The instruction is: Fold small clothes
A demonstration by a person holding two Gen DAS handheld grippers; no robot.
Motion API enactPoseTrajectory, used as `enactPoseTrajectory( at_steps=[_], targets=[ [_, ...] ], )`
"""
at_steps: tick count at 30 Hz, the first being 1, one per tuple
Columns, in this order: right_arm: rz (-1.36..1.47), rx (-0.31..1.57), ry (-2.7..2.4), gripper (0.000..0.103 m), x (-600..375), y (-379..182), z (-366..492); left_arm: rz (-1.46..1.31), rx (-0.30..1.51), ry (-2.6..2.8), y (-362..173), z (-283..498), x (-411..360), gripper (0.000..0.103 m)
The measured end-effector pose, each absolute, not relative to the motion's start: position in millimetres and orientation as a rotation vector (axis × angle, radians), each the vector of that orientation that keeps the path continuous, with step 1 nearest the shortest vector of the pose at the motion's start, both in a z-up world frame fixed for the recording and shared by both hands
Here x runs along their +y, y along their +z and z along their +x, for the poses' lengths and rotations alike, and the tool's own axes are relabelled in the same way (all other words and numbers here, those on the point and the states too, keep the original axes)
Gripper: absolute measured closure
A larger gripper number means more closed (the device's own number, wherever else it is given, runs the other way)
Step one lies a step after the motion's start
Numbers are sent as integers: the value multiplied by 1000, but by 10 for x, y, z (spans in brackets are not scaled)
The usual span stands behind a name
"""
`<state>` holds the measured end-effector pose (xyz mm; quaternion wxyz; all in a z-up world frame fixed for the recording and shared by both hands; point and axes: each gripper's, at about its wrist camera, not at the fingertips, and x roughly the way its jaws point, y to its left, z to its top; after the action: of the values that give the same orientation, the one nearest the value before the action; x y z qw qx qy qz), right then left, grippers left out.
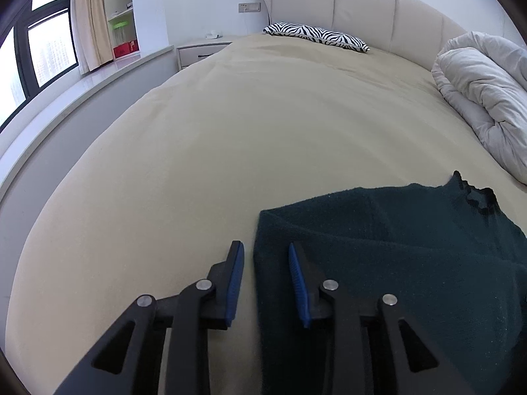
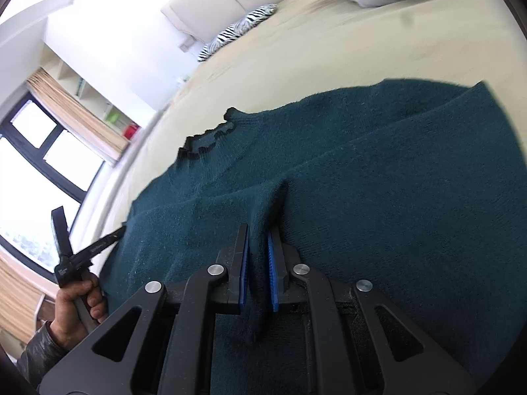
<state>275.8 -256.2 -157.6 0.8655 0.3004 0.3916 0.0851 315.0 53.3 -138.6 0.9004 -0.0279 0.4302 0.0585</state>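
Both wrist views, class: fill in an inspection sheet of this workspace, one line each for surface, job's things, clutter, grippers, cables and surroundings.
Surface: beige bed sheet, smooth.
Job's things: dark green sweater lying on the sheet, a sleeve folded across its body.
Clutter: zebra pillow and rumpled white duvet, both apart from the sweater.
Grippers: left gripper open, sweater's edge between its fingers, unpinched; right gripper narrow, a ridge of knit between the pads, grip uncertain.
Cables: one thin cable below the wall socket.
Surroundings: padded headboard, nightstand, window, shelves.
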Motion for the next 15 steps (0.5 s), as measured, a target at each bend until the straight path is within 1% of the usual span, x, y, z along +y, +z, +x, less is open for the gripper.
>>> enactPoseTrajectory(
  at_steps=[2,4,5,6,7,9,11,13,15],
  targets=[
    [626,807,154,77,-2512,-1448,2627,6,882,138,-1369,3066,454,67],
    [584,799,144,71,-2414,-1349,2498,81,874,160,-1385,3014,368,64],
    [554,805,136,64,-2349,-1337,2461,85,874,161,-1389,3002,365,63],
    [513,828,126,57,-2274,-1364,2471,78,877,160,-1391,2992,379,61],
    [466,855,113,57,-2218,-1421,2494,75,883,164,-1385,2986,409,56],
    [419,842,120,57,-2187,-1483,2511,102,890,185,-1348,2925,455,48],
    [466,854,114,60,-2271,-1447,2518,113,881,183,-1272,2768,515,48],
    [464,866,36,57,-2348,-1338,2432,93,880,183,-1188,2540,602,48],
    [461,842,-13,57,-2443,-1203,2233,32,872,168,-1089,2202,741,48]
  ],
)
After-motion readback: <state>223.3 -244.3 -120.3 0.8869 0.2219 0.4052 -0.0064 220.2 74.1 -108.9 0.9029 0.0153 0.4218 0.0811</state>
